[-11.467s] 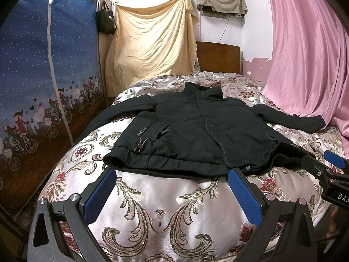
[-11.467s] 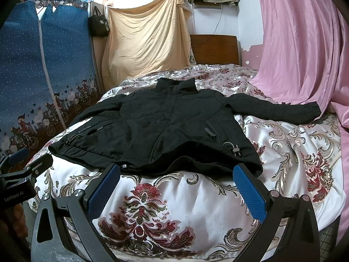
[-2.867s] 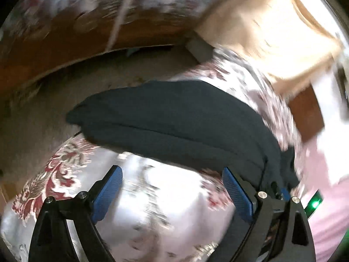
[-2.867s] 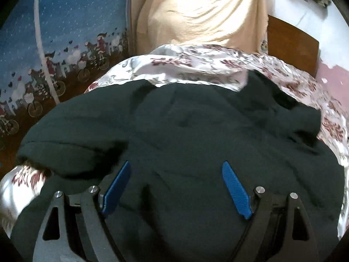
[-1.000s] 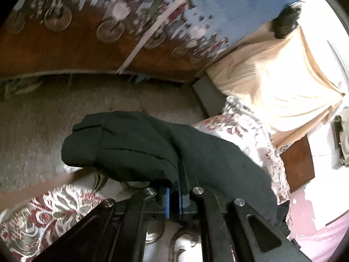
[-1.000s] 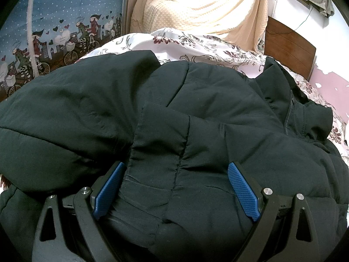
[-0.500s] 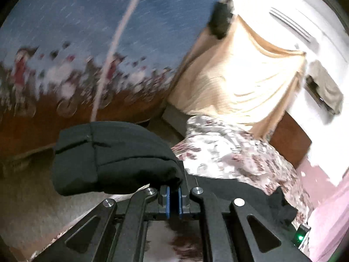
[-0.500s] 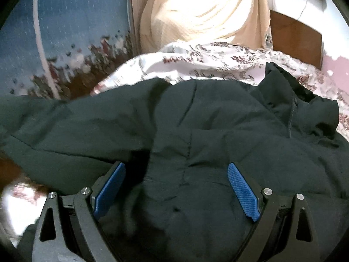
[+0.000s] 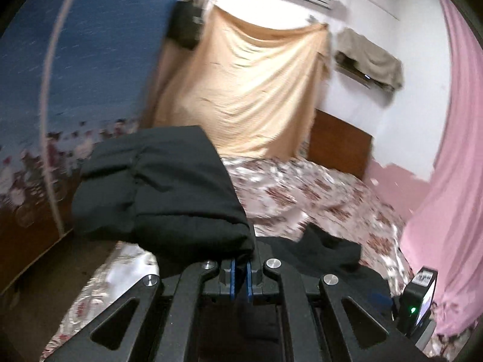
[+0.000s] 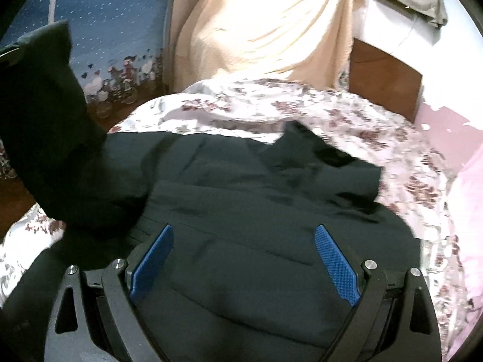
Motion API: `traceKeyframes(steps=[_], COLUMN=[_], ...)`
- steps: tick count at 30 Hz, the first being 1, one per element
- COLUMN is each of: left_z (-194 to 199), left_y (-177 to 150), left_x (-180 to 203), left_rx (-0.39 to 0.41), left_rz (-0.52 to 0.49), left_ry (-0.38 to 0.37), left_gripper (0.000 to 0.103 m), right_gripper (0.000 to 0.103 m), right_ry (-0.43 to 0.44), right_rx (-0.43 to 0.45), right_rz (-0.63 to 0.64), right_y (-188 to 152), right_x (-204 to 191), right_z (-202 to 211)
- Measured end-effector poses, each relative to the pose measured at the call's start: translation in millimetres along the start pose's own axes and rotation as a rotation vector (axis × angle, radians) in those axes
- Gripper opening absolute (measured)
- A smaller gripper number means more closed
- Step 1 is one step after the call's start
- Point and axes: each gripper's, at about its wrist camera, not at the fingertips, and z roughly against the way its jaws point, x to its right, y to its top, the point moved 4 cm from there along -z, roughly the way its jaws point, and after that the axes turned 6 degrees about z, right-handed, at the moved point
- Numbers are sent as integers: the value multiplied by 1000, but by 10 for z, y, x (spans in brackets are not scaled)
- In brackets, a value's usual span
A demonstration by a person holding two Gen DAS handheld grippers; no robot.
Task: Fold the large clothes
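Observation:
A large black jacket (image 10: 259,199) lies on the bed, collar toward the headboard. My left gripper (image 9: 239,274) is shut on the jacket's left sleeve (image 9: 169,190) and holds its cuff end lifted in the air above the bed's left side. In the right wrist view the raised sleeve (image 10: 45,126) hangs at the left. My right gripper (image 10: 243,267) is open, its blue pads (image 10: 335,268) spread just over the jacket's body; I cannot tell if they touch the cloth.
The bed has a floral satin cover (image 9: 317,199) and a wooden headboard (image 9: 341,147). A blue fabric wardrobe (image 9: 75,75) stands left, a beige sheet (image 9: 250,90) hangs behind, a pink curtain (image 9: 452,150) hangs right. The right gripper's body (image 9: 419,298) shows low right.
My left gripper has lifted the sleeve higher and swung toward the bed's middle. My right gripper has stayed open over the jacket's body, shifting slightly.

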Motion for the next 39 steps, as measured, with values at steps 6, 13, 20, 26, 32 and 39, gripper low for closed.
traceKeyframes(steps=[6,13,20,26,32,39], left_z=[-197,-552,-821,-1019,-1079,-991], left_y=[-303,-948,-1545,-1890,-2064,-2044], left_x=[683,1388,1713,1817,1824,1850], left_rx=[-65,-208,-334,-444,-513,-520], left_rz=[-91,-202,-263,-272,-279,-218], left_ry=[-77,-185,-233,-257,-304,-442], left_gripper=[5,5,5,8,20,86], right_gripper=[92,92,92,92,92,93], right_ry=[-34,-36,-20,13,94,232], right_rx=[4,-28,-74,-66,-48,-18], right_rz=[-72,-272,-413,-498,-600,-752], right_y=[-198,-719,-1278,-1561,-1723,-1887], right_x=[591,1395,1814,2002,2077,2050], right_z=[207,159,-7,-109,-189,-268])
